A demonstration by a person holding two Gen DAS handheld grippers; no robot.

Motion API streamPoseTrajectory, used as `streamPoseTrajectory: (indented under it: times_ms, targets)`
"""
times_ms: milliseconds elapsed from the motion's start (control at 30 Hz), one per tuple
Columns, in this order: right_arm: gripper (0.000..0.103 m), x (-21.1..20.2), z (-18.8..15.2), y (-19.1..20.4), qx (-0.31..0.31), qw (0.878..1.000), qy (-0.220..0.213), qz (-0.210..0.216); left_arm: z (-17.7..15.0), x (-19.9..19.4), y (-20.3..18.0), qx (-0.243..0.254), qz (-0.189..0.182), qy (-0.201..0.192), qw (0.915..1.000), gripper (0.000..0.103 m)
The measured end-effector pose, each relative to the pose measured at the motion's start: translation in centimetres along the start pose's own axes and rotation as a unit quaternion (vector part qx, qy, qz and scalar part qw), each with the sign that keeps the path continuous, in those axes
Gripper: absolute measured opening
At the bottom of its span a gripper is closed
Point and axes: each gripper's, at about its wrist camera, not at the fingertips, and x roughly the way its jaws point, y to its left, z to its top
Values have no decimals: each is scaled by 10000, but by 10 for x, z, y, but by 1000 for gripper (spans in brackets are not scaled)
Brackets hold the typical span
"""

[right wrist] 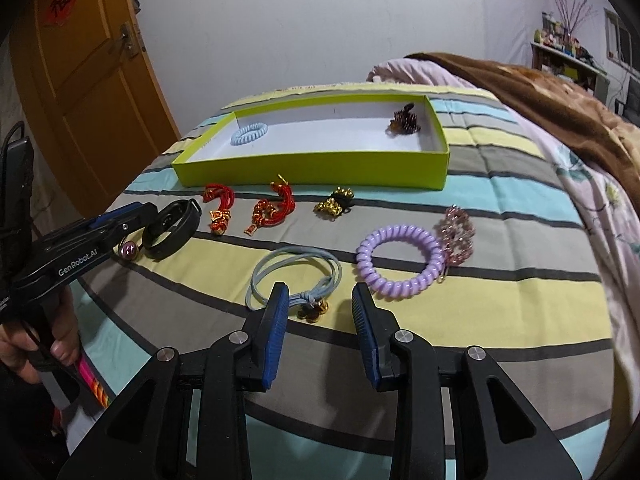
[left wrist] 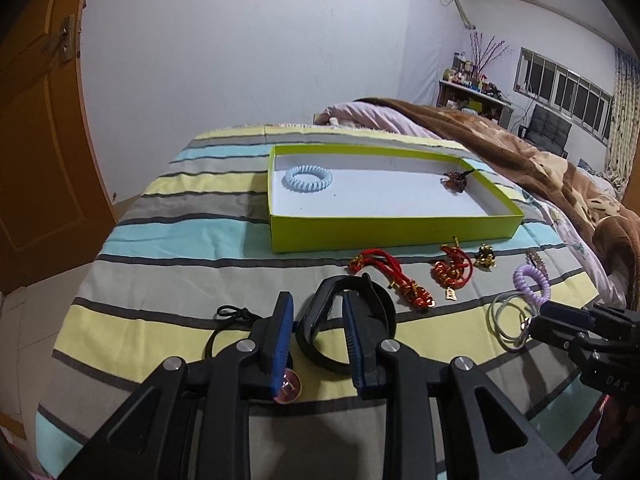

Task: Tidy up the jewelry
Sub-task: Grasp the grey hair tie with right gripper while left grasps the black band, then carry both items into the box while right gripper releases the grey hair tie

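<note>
A lime-green tray (left wrist: 384, 232) (right wrist: 304, 170) lies on the striped bedspread. It holds a light-blue coil tie (left wrist: 308, 178) (right wrist: 249, 133) and a brown beaded piece (left wrist: 457, 179) (right wrist: 405, 121). My left gripper (left wrist: 318, 308) (right wrist: 120, 216) is open, its fingers astride a black band (left wrist: 348, 320) (right wrist: 170, 229); a pink bead (left wrist: 289, 388) (right wrist: 129, 249) lies by its left finger. My right gripper (right wrist: 320, 300) (left wrist: 544, 314) is open over the knot of a grey-blue elastic tie (right wrist: 296, 276) (left wrist: 508, 320).
In front of the tray lie two red knotted charms (right wrist: 218, 208) (right wrist: 272, 208), a gold bell cluster (right wrist: 335, 202), a purple coil tie (right wrist: 400, 262) and a pink crystal clip (right wrist: 458, 236). A thin black elastic (left wrist: 228, 324) lies left. A brown blanket (left wrist: 540, 160) is heaped right.
</note>
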Motion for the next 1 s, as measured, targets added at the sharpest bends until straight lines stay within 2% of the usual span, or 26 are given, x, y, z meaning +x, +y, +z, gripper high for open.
streamPoseTrajectory:
  times_ms: [233,267,300,433,500,567,667,1000]
  targets:
    - [33,8,2,7,-33,10000,94,-8,1,12,2,-68,-84,267,9996,27]
    - [23,8,3,8,-50,9999,91,-36,0,13,3,-84,-88,287,9995,27]
    - [21,8,3,8,-74,9999,89,-81,0,13,3,-100,-87,308,9994,27]
    - [19,7,2,10,-148,9998,77,-126,-1,16,1,-42,-41,400,9992,27]
    - [19,7,2,11,-156,9998,64,-124,-2,16,-3,57,0,397,9992,24]
    - [19,5,2,10,-138,9998,49,-94,-2,16,-5,137,9,403,9991,16]
    - [19,1,2,9,-127,9999,11,-76,-2,13,-8,203,53,335,9992,13]
    - [19,-26,5,5,-81,9995,-299,-68,-3,-14,-10,29,-4,113,9999,13]
